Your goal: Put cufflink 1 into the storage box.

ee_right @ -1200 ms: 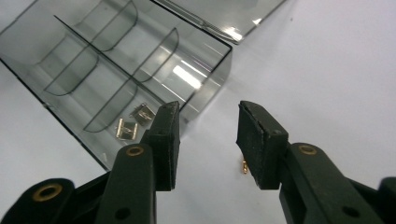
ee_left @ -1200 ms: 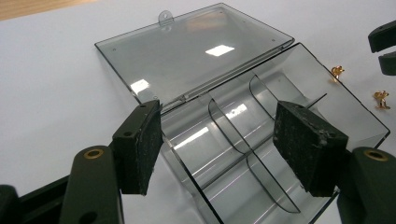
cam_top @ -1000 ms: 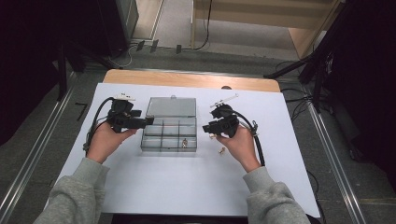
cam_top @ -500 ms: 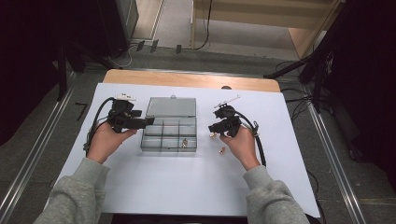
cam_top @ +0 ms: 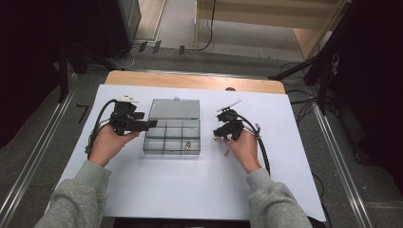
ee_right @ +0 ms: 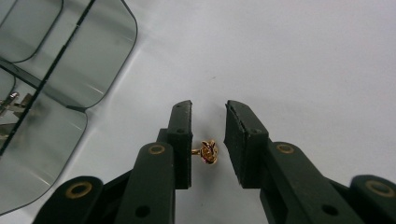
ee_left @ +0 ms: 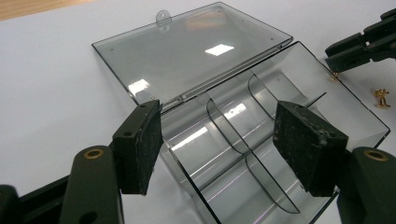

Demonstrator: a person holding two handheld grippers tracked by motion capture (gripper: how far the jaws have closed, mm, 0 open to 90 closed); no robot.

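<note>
One gold piece (cam_top: 188,146) in open compartment box (cam_top: 172,124)

Glossy smoky clear-plastic box (ee_left: 243,93), shiny gold metal stud (ee_right: 208,151), matt white sheet (cam_top: 190,190).

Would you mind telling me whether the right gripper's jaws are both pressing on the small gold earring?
Apart. In the right gripper view the earring lies between the right gripper jaws, with white table showing before the right-hand pad.
</note>
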